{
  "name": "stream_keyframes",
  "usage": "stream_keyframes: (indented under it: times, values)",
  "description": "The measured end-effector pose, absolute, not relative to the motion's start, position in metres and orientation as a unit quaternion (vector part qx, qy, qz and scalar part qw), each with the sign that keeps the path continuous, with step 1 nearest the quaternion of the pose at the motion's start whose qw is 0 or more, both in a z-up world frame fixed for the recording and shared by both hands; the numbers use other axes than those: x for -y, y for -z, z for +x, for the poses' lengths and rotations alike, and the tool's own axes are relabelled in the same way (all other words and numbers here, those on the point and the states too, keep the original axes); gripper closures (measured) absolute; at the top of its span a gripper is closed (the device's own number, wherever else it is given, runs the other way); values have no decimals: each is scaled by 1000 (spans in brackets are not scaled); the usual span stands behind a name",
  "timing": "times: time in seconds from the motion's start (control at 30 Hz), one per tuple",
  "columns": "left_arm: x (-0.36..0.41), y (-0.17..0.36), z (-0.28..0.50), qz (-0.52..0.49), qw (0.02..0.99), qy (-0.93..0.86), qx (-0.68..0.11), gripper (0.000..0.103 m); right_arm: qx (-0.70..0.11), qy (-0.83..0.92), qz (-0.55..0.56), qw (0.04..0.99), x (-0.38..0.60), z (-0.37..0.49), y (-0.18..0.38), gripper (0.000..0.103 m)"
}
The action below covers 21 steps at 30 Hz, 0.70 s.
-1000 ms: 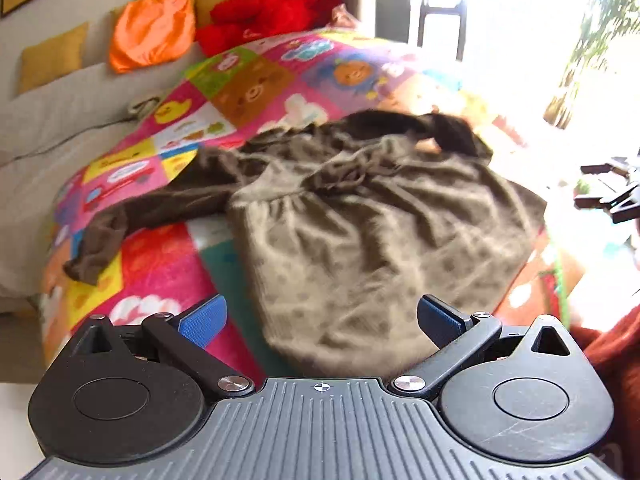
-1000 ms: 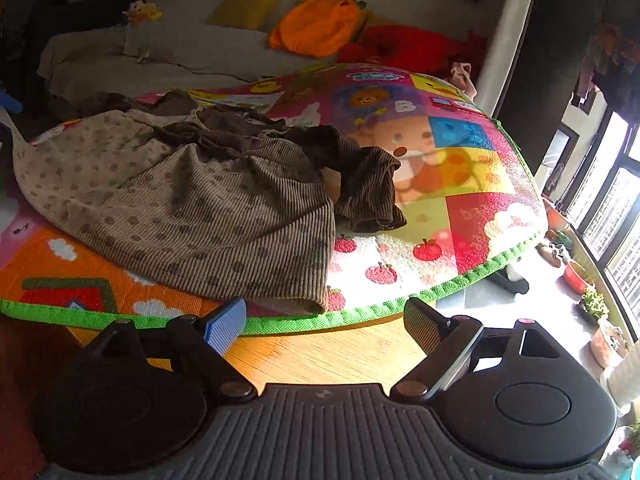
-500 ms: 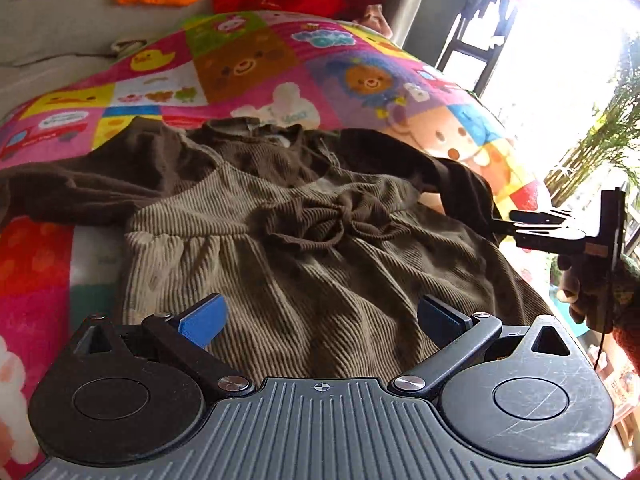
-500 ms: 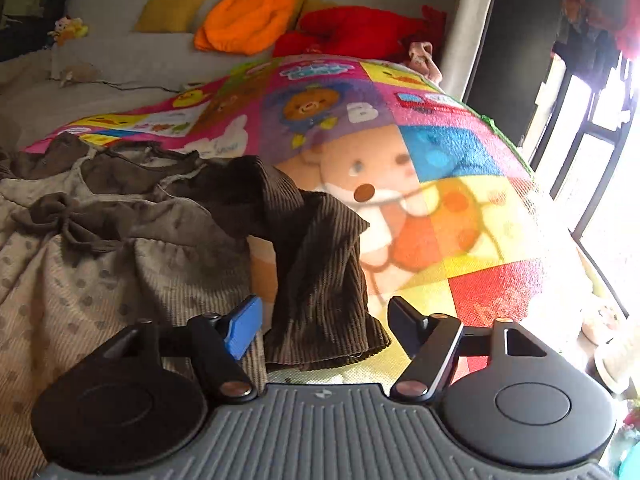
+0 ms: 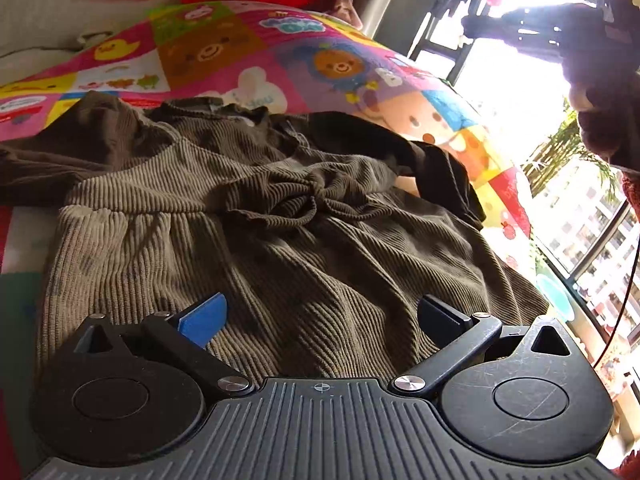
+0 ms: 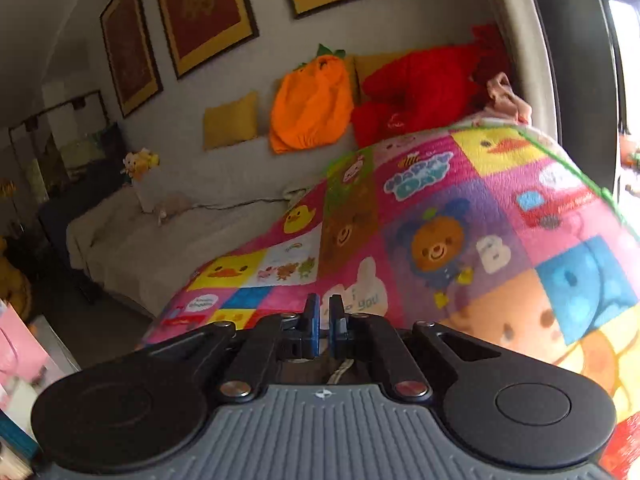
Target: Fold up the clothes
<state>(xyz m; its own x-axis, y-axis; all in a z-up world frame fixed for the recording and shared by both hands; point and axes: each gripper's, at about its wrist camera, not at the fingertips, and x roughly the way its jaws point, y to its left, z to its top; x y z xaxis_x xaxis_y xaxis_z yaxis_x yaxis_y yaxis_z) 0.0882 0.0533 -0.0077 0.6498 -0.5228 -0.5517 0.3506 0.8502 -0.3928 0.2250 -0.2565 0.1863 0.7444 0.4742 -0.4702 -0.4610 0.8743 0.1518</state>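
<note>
My left gripper [image 5: 320, 316] hovers low over the dress [image 5: 248, 240], its fingers [image 5: 202, 316] spread wide, one at 8 o'clock and one at 4 o'clock of my view, with nothing between them. The skirt hem lies just under them.

The dress is brown ribbed corduroy, spread flat on the mat [image 5: 248, 56]. Its long axis runs from 6 o'clock to 12 o'clock in my left view: hem nearest me, neckline [image 5: 208, 110] pointing away towards the sofa. A tied bow [image 5: 304, 200] sits at the waist, about the middle of the view. One sleeve [image 5: 44, 168] stretches out to 9 o'clock, lying straight on the mat. The other sleeve [image 5: 448, 168] goes towards 3 o'clock and is bunched and doubled over at its end.

My right gripper [image 6: 323, 320] is raised; from the left view it shows dark against the bright window at 1 o'clock. Its fingers [image 6: 312, 318] stand narrow, almost touching, with a thin slit between them. I cannot tell whether any cloth is pinched there; something dark and a pale strand show just below them, too dim to name.

Ahead of my right gripper the mat runs to 12 o'clock, where an orange cushion [image 6: 310, 108] and a red plush [image 6: 420, 92] rest on the sofa [image 6: 160, 236].
</note>
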Motion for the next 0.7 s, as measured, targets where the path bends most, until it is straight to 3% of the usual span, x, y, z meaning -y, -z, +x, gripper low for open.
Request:
stream_keyframes:
  times: [0.03, 0.07, 0.1, 0.17, 0.27, 0.3, 0.43, 0.47, 0.5, 0.57, 0.7]
  values:
    - [-56, 8, 89, -134, 898, 245, -340, 0, -265, -235, -22, 935, 256, 224, -178, 86]
    - [-58, 9, 90, -142, 896, 247, -340, 0, -274, -218, -56, 935, 256, 222, -169, 71]
    - [-60, 9, 90, -149, 895, 249, -339, 0, -284, -201, -90, 933, 256, 220, -160, 63]
    - [-62, 10, 91, -155, 893, 251, -338, 0, -319, -156, -145, 924, 270, 216, -129, 59]
    - [-63, 11, 93, -162, 892, 254, -338, 0, -358, -106, -172, 912, 300, 210, -88, 37]
    - [-63, 11, 93, -163, 891, 255, -338, 0, -372, -104, -152, 910, 309, 212, -77, 33]
    - [-61, 11, 92, -157, 893, 253, -338, 0, -409, -122, -114, 897, 329, 222, -34, 32]
    - [-61, 11, 92, -156, 893, 252, -338, 0, -406, -126, -133, 895, 325, 225, -26, 35]
    - [-60, 11, 92, -154, 894, 251, -338, 0, -407, -127, -150, 892, 320, 228, -22, 57]
    - [-59, 11, 92, -150, 895, 250, -338, 0, -427, -135, -133, 884, 317, 239, -30, 91]
    - [-59, 12, 93, -152, 894, 250, -338, 0, -394, -205, 53, 895, 323, 250, -100, 92]
